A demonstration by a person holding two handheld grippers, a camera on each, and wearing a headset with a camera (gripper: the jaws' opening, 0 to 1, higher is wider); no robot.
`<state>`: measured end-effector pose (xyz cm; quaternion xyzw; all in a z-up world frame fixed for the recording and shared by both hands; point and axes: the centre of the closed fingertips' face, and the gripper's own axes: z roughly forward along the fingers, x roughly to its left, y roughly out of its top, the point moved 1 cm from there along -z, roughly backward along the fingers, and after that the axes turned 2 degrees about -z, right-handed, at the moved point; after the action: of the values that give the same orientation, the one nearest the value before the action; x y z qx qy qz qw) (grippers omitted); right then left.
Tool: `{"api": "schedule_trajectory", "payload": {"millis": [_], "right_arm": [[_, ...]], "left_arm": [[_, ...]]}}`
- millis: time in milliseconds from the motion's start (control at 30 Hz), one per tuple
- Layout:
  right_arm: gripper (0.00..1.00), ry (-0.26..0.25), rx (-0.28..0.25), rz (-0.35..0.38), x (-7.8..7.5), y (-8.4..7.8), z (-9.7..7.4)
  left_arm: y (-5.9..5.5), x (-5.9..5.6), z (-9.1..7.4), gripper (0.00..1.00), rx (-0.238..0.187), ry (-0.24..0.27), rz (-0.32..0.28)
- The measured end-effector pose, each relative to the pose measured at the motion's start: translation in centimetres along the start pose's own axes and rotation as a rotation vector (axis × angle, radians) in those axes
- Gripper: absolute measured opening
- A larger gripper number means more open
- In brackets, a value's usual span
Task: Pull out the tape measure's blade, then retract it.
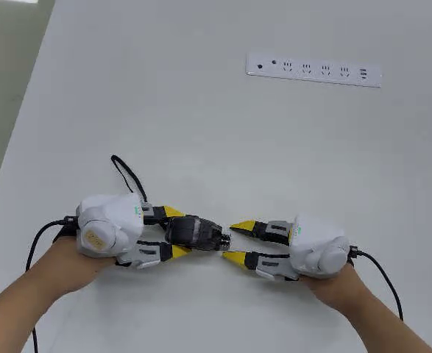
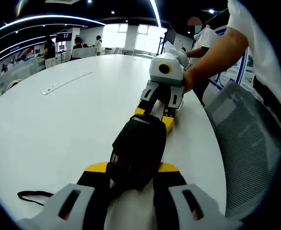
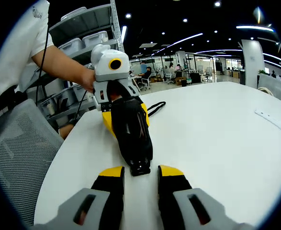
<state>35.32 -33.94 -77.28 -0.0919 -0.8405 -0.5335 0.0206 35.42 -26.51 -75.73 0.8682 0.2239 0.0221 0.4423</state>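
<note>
on the white table [image 1: 201,110], the tape measure [image 1: 193,232] sits clamped in the left gripper [image 1: 176,231]. its long axis points at the right gripper [image 1: 230,242], whose jaws stand apart just off the tape measure's blade end, holding nothing.

The tape measure [image 1: 195,232] is clamped by the left tool [image 1: 177,231] on the counter [image 1: 201,125]. The right tool [image 1: 232,242] is held agape beside it.
</note>
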Motion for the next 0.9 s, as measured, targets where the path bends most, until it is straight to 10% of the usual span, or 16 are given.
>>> {"api": "schedule_trajectory", "payload": {"millis": [900], "right_arm": [[0.15, -0.002, -0.030, -0.041, -0.02, -0.09, 0.21]], "left_arm": [[-0.34, 0.12, 0.31, 0.31, 0.010, -0.004, 0.005]]}}
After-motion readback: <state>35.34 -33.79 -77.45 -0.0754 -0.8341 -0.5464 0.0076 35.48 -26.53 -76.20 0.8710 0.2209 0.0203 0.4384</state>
